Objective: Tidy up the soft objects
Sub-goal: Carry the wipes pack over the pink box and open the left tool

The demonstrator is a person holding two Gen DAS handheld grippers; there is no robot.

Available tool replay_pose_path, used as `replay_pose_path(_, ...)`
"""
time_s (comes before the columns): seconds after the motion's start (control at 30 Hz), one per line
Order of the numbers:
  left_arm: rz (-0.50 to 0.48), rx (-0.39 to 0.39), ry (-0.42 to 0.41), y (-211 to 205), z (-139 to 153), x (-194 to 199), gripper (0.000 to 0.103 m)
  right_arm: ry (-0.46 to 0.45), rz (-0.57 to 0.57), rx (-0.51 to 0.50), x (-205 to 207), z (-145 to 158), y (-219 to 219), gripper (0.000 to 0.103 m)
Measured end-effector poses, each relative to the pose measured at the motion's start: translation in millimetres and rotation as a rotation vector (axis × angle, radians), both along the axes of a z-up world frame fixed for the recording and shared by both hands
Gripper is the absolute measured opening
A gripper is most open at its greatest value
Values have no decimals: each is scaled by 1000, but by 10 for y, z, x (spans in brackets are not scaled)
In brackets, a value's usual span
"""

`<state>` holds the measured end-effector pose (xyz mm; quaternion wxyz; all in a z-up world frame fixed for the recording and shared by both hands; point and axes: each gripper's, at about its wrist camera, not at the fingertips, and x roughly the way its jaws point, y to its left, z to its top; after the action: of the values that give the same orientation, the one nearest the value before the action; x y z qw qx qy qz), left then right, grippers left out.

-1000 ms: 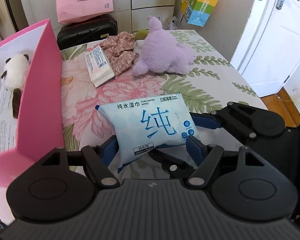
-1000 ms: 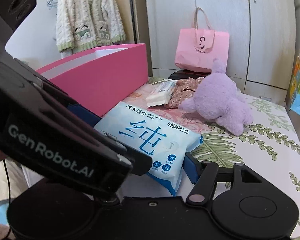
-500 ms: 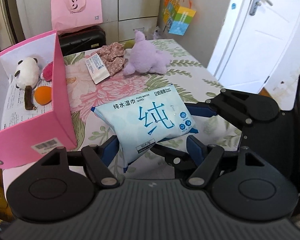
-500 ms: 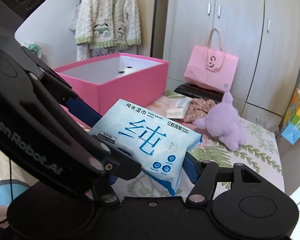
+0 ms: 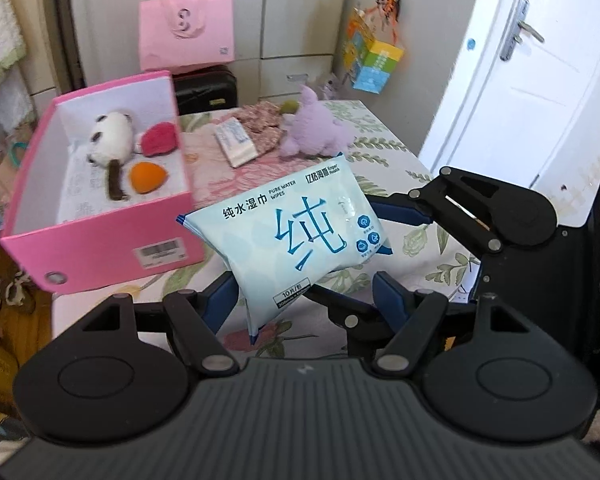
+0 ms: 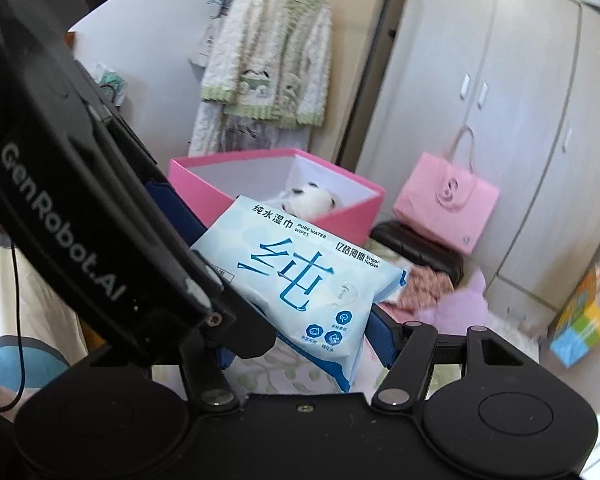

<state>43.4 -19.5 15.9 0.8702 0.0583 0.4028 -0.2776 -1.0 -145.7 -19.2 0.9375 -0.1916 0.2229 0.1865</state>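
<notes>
I have the pack of wet wipes [image 5: 300, 240] off the bed, held in the air between both tools. My left gripper [image 5: 304, 300] stands about half open with its blue pads against the pack's lower edges, and my right gripper [image 6: 300, 332] does the same from the other side, so each is closed on the pack rather than empty. The pack hangs tilted, one corner drooping toward me.

The pink box [image 5: 100, 248] sits at the near left corner of the floral bedspread [image 5: 400, 156], its front wall just beside the bed's edge. Inside it lie a panda toy [image 5: 110, 140], a red plush piece [image 5: 160, 140] and an orange one [image 5: 148, 176], grouped toward the back and middle; the near part of the box floor is bare.

Farther back on the bed are a small tissue pack [image 5: 236, 144], a flowered cloth [image 5: 260, 128] and a purple plush toy [image 5: 316, 136], close together. The right side of the bed is open up to its edge by the white door [image 5: 540, 80].
</notes>
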Motion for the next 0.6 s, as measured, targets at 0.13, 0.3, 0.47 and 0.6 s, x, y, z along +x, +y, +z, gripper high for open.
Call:
replay_pose_path(0.13,32,4,-37,177,152,-79,73,-49,38,-19,-41,143,188,69)
replay_pose_path(0.3,90,4,-83,378,300,-113,73,-99,86,-31,37,280,419,69)
replay_pose_path(0.47,142,-21,-124,617,385,34,73,-146,112,-31,191,349,638,69)
replay_pose_path(0.6,177,-24,-142,749,364,249,73,-149,122,-18,425,345,785,70)
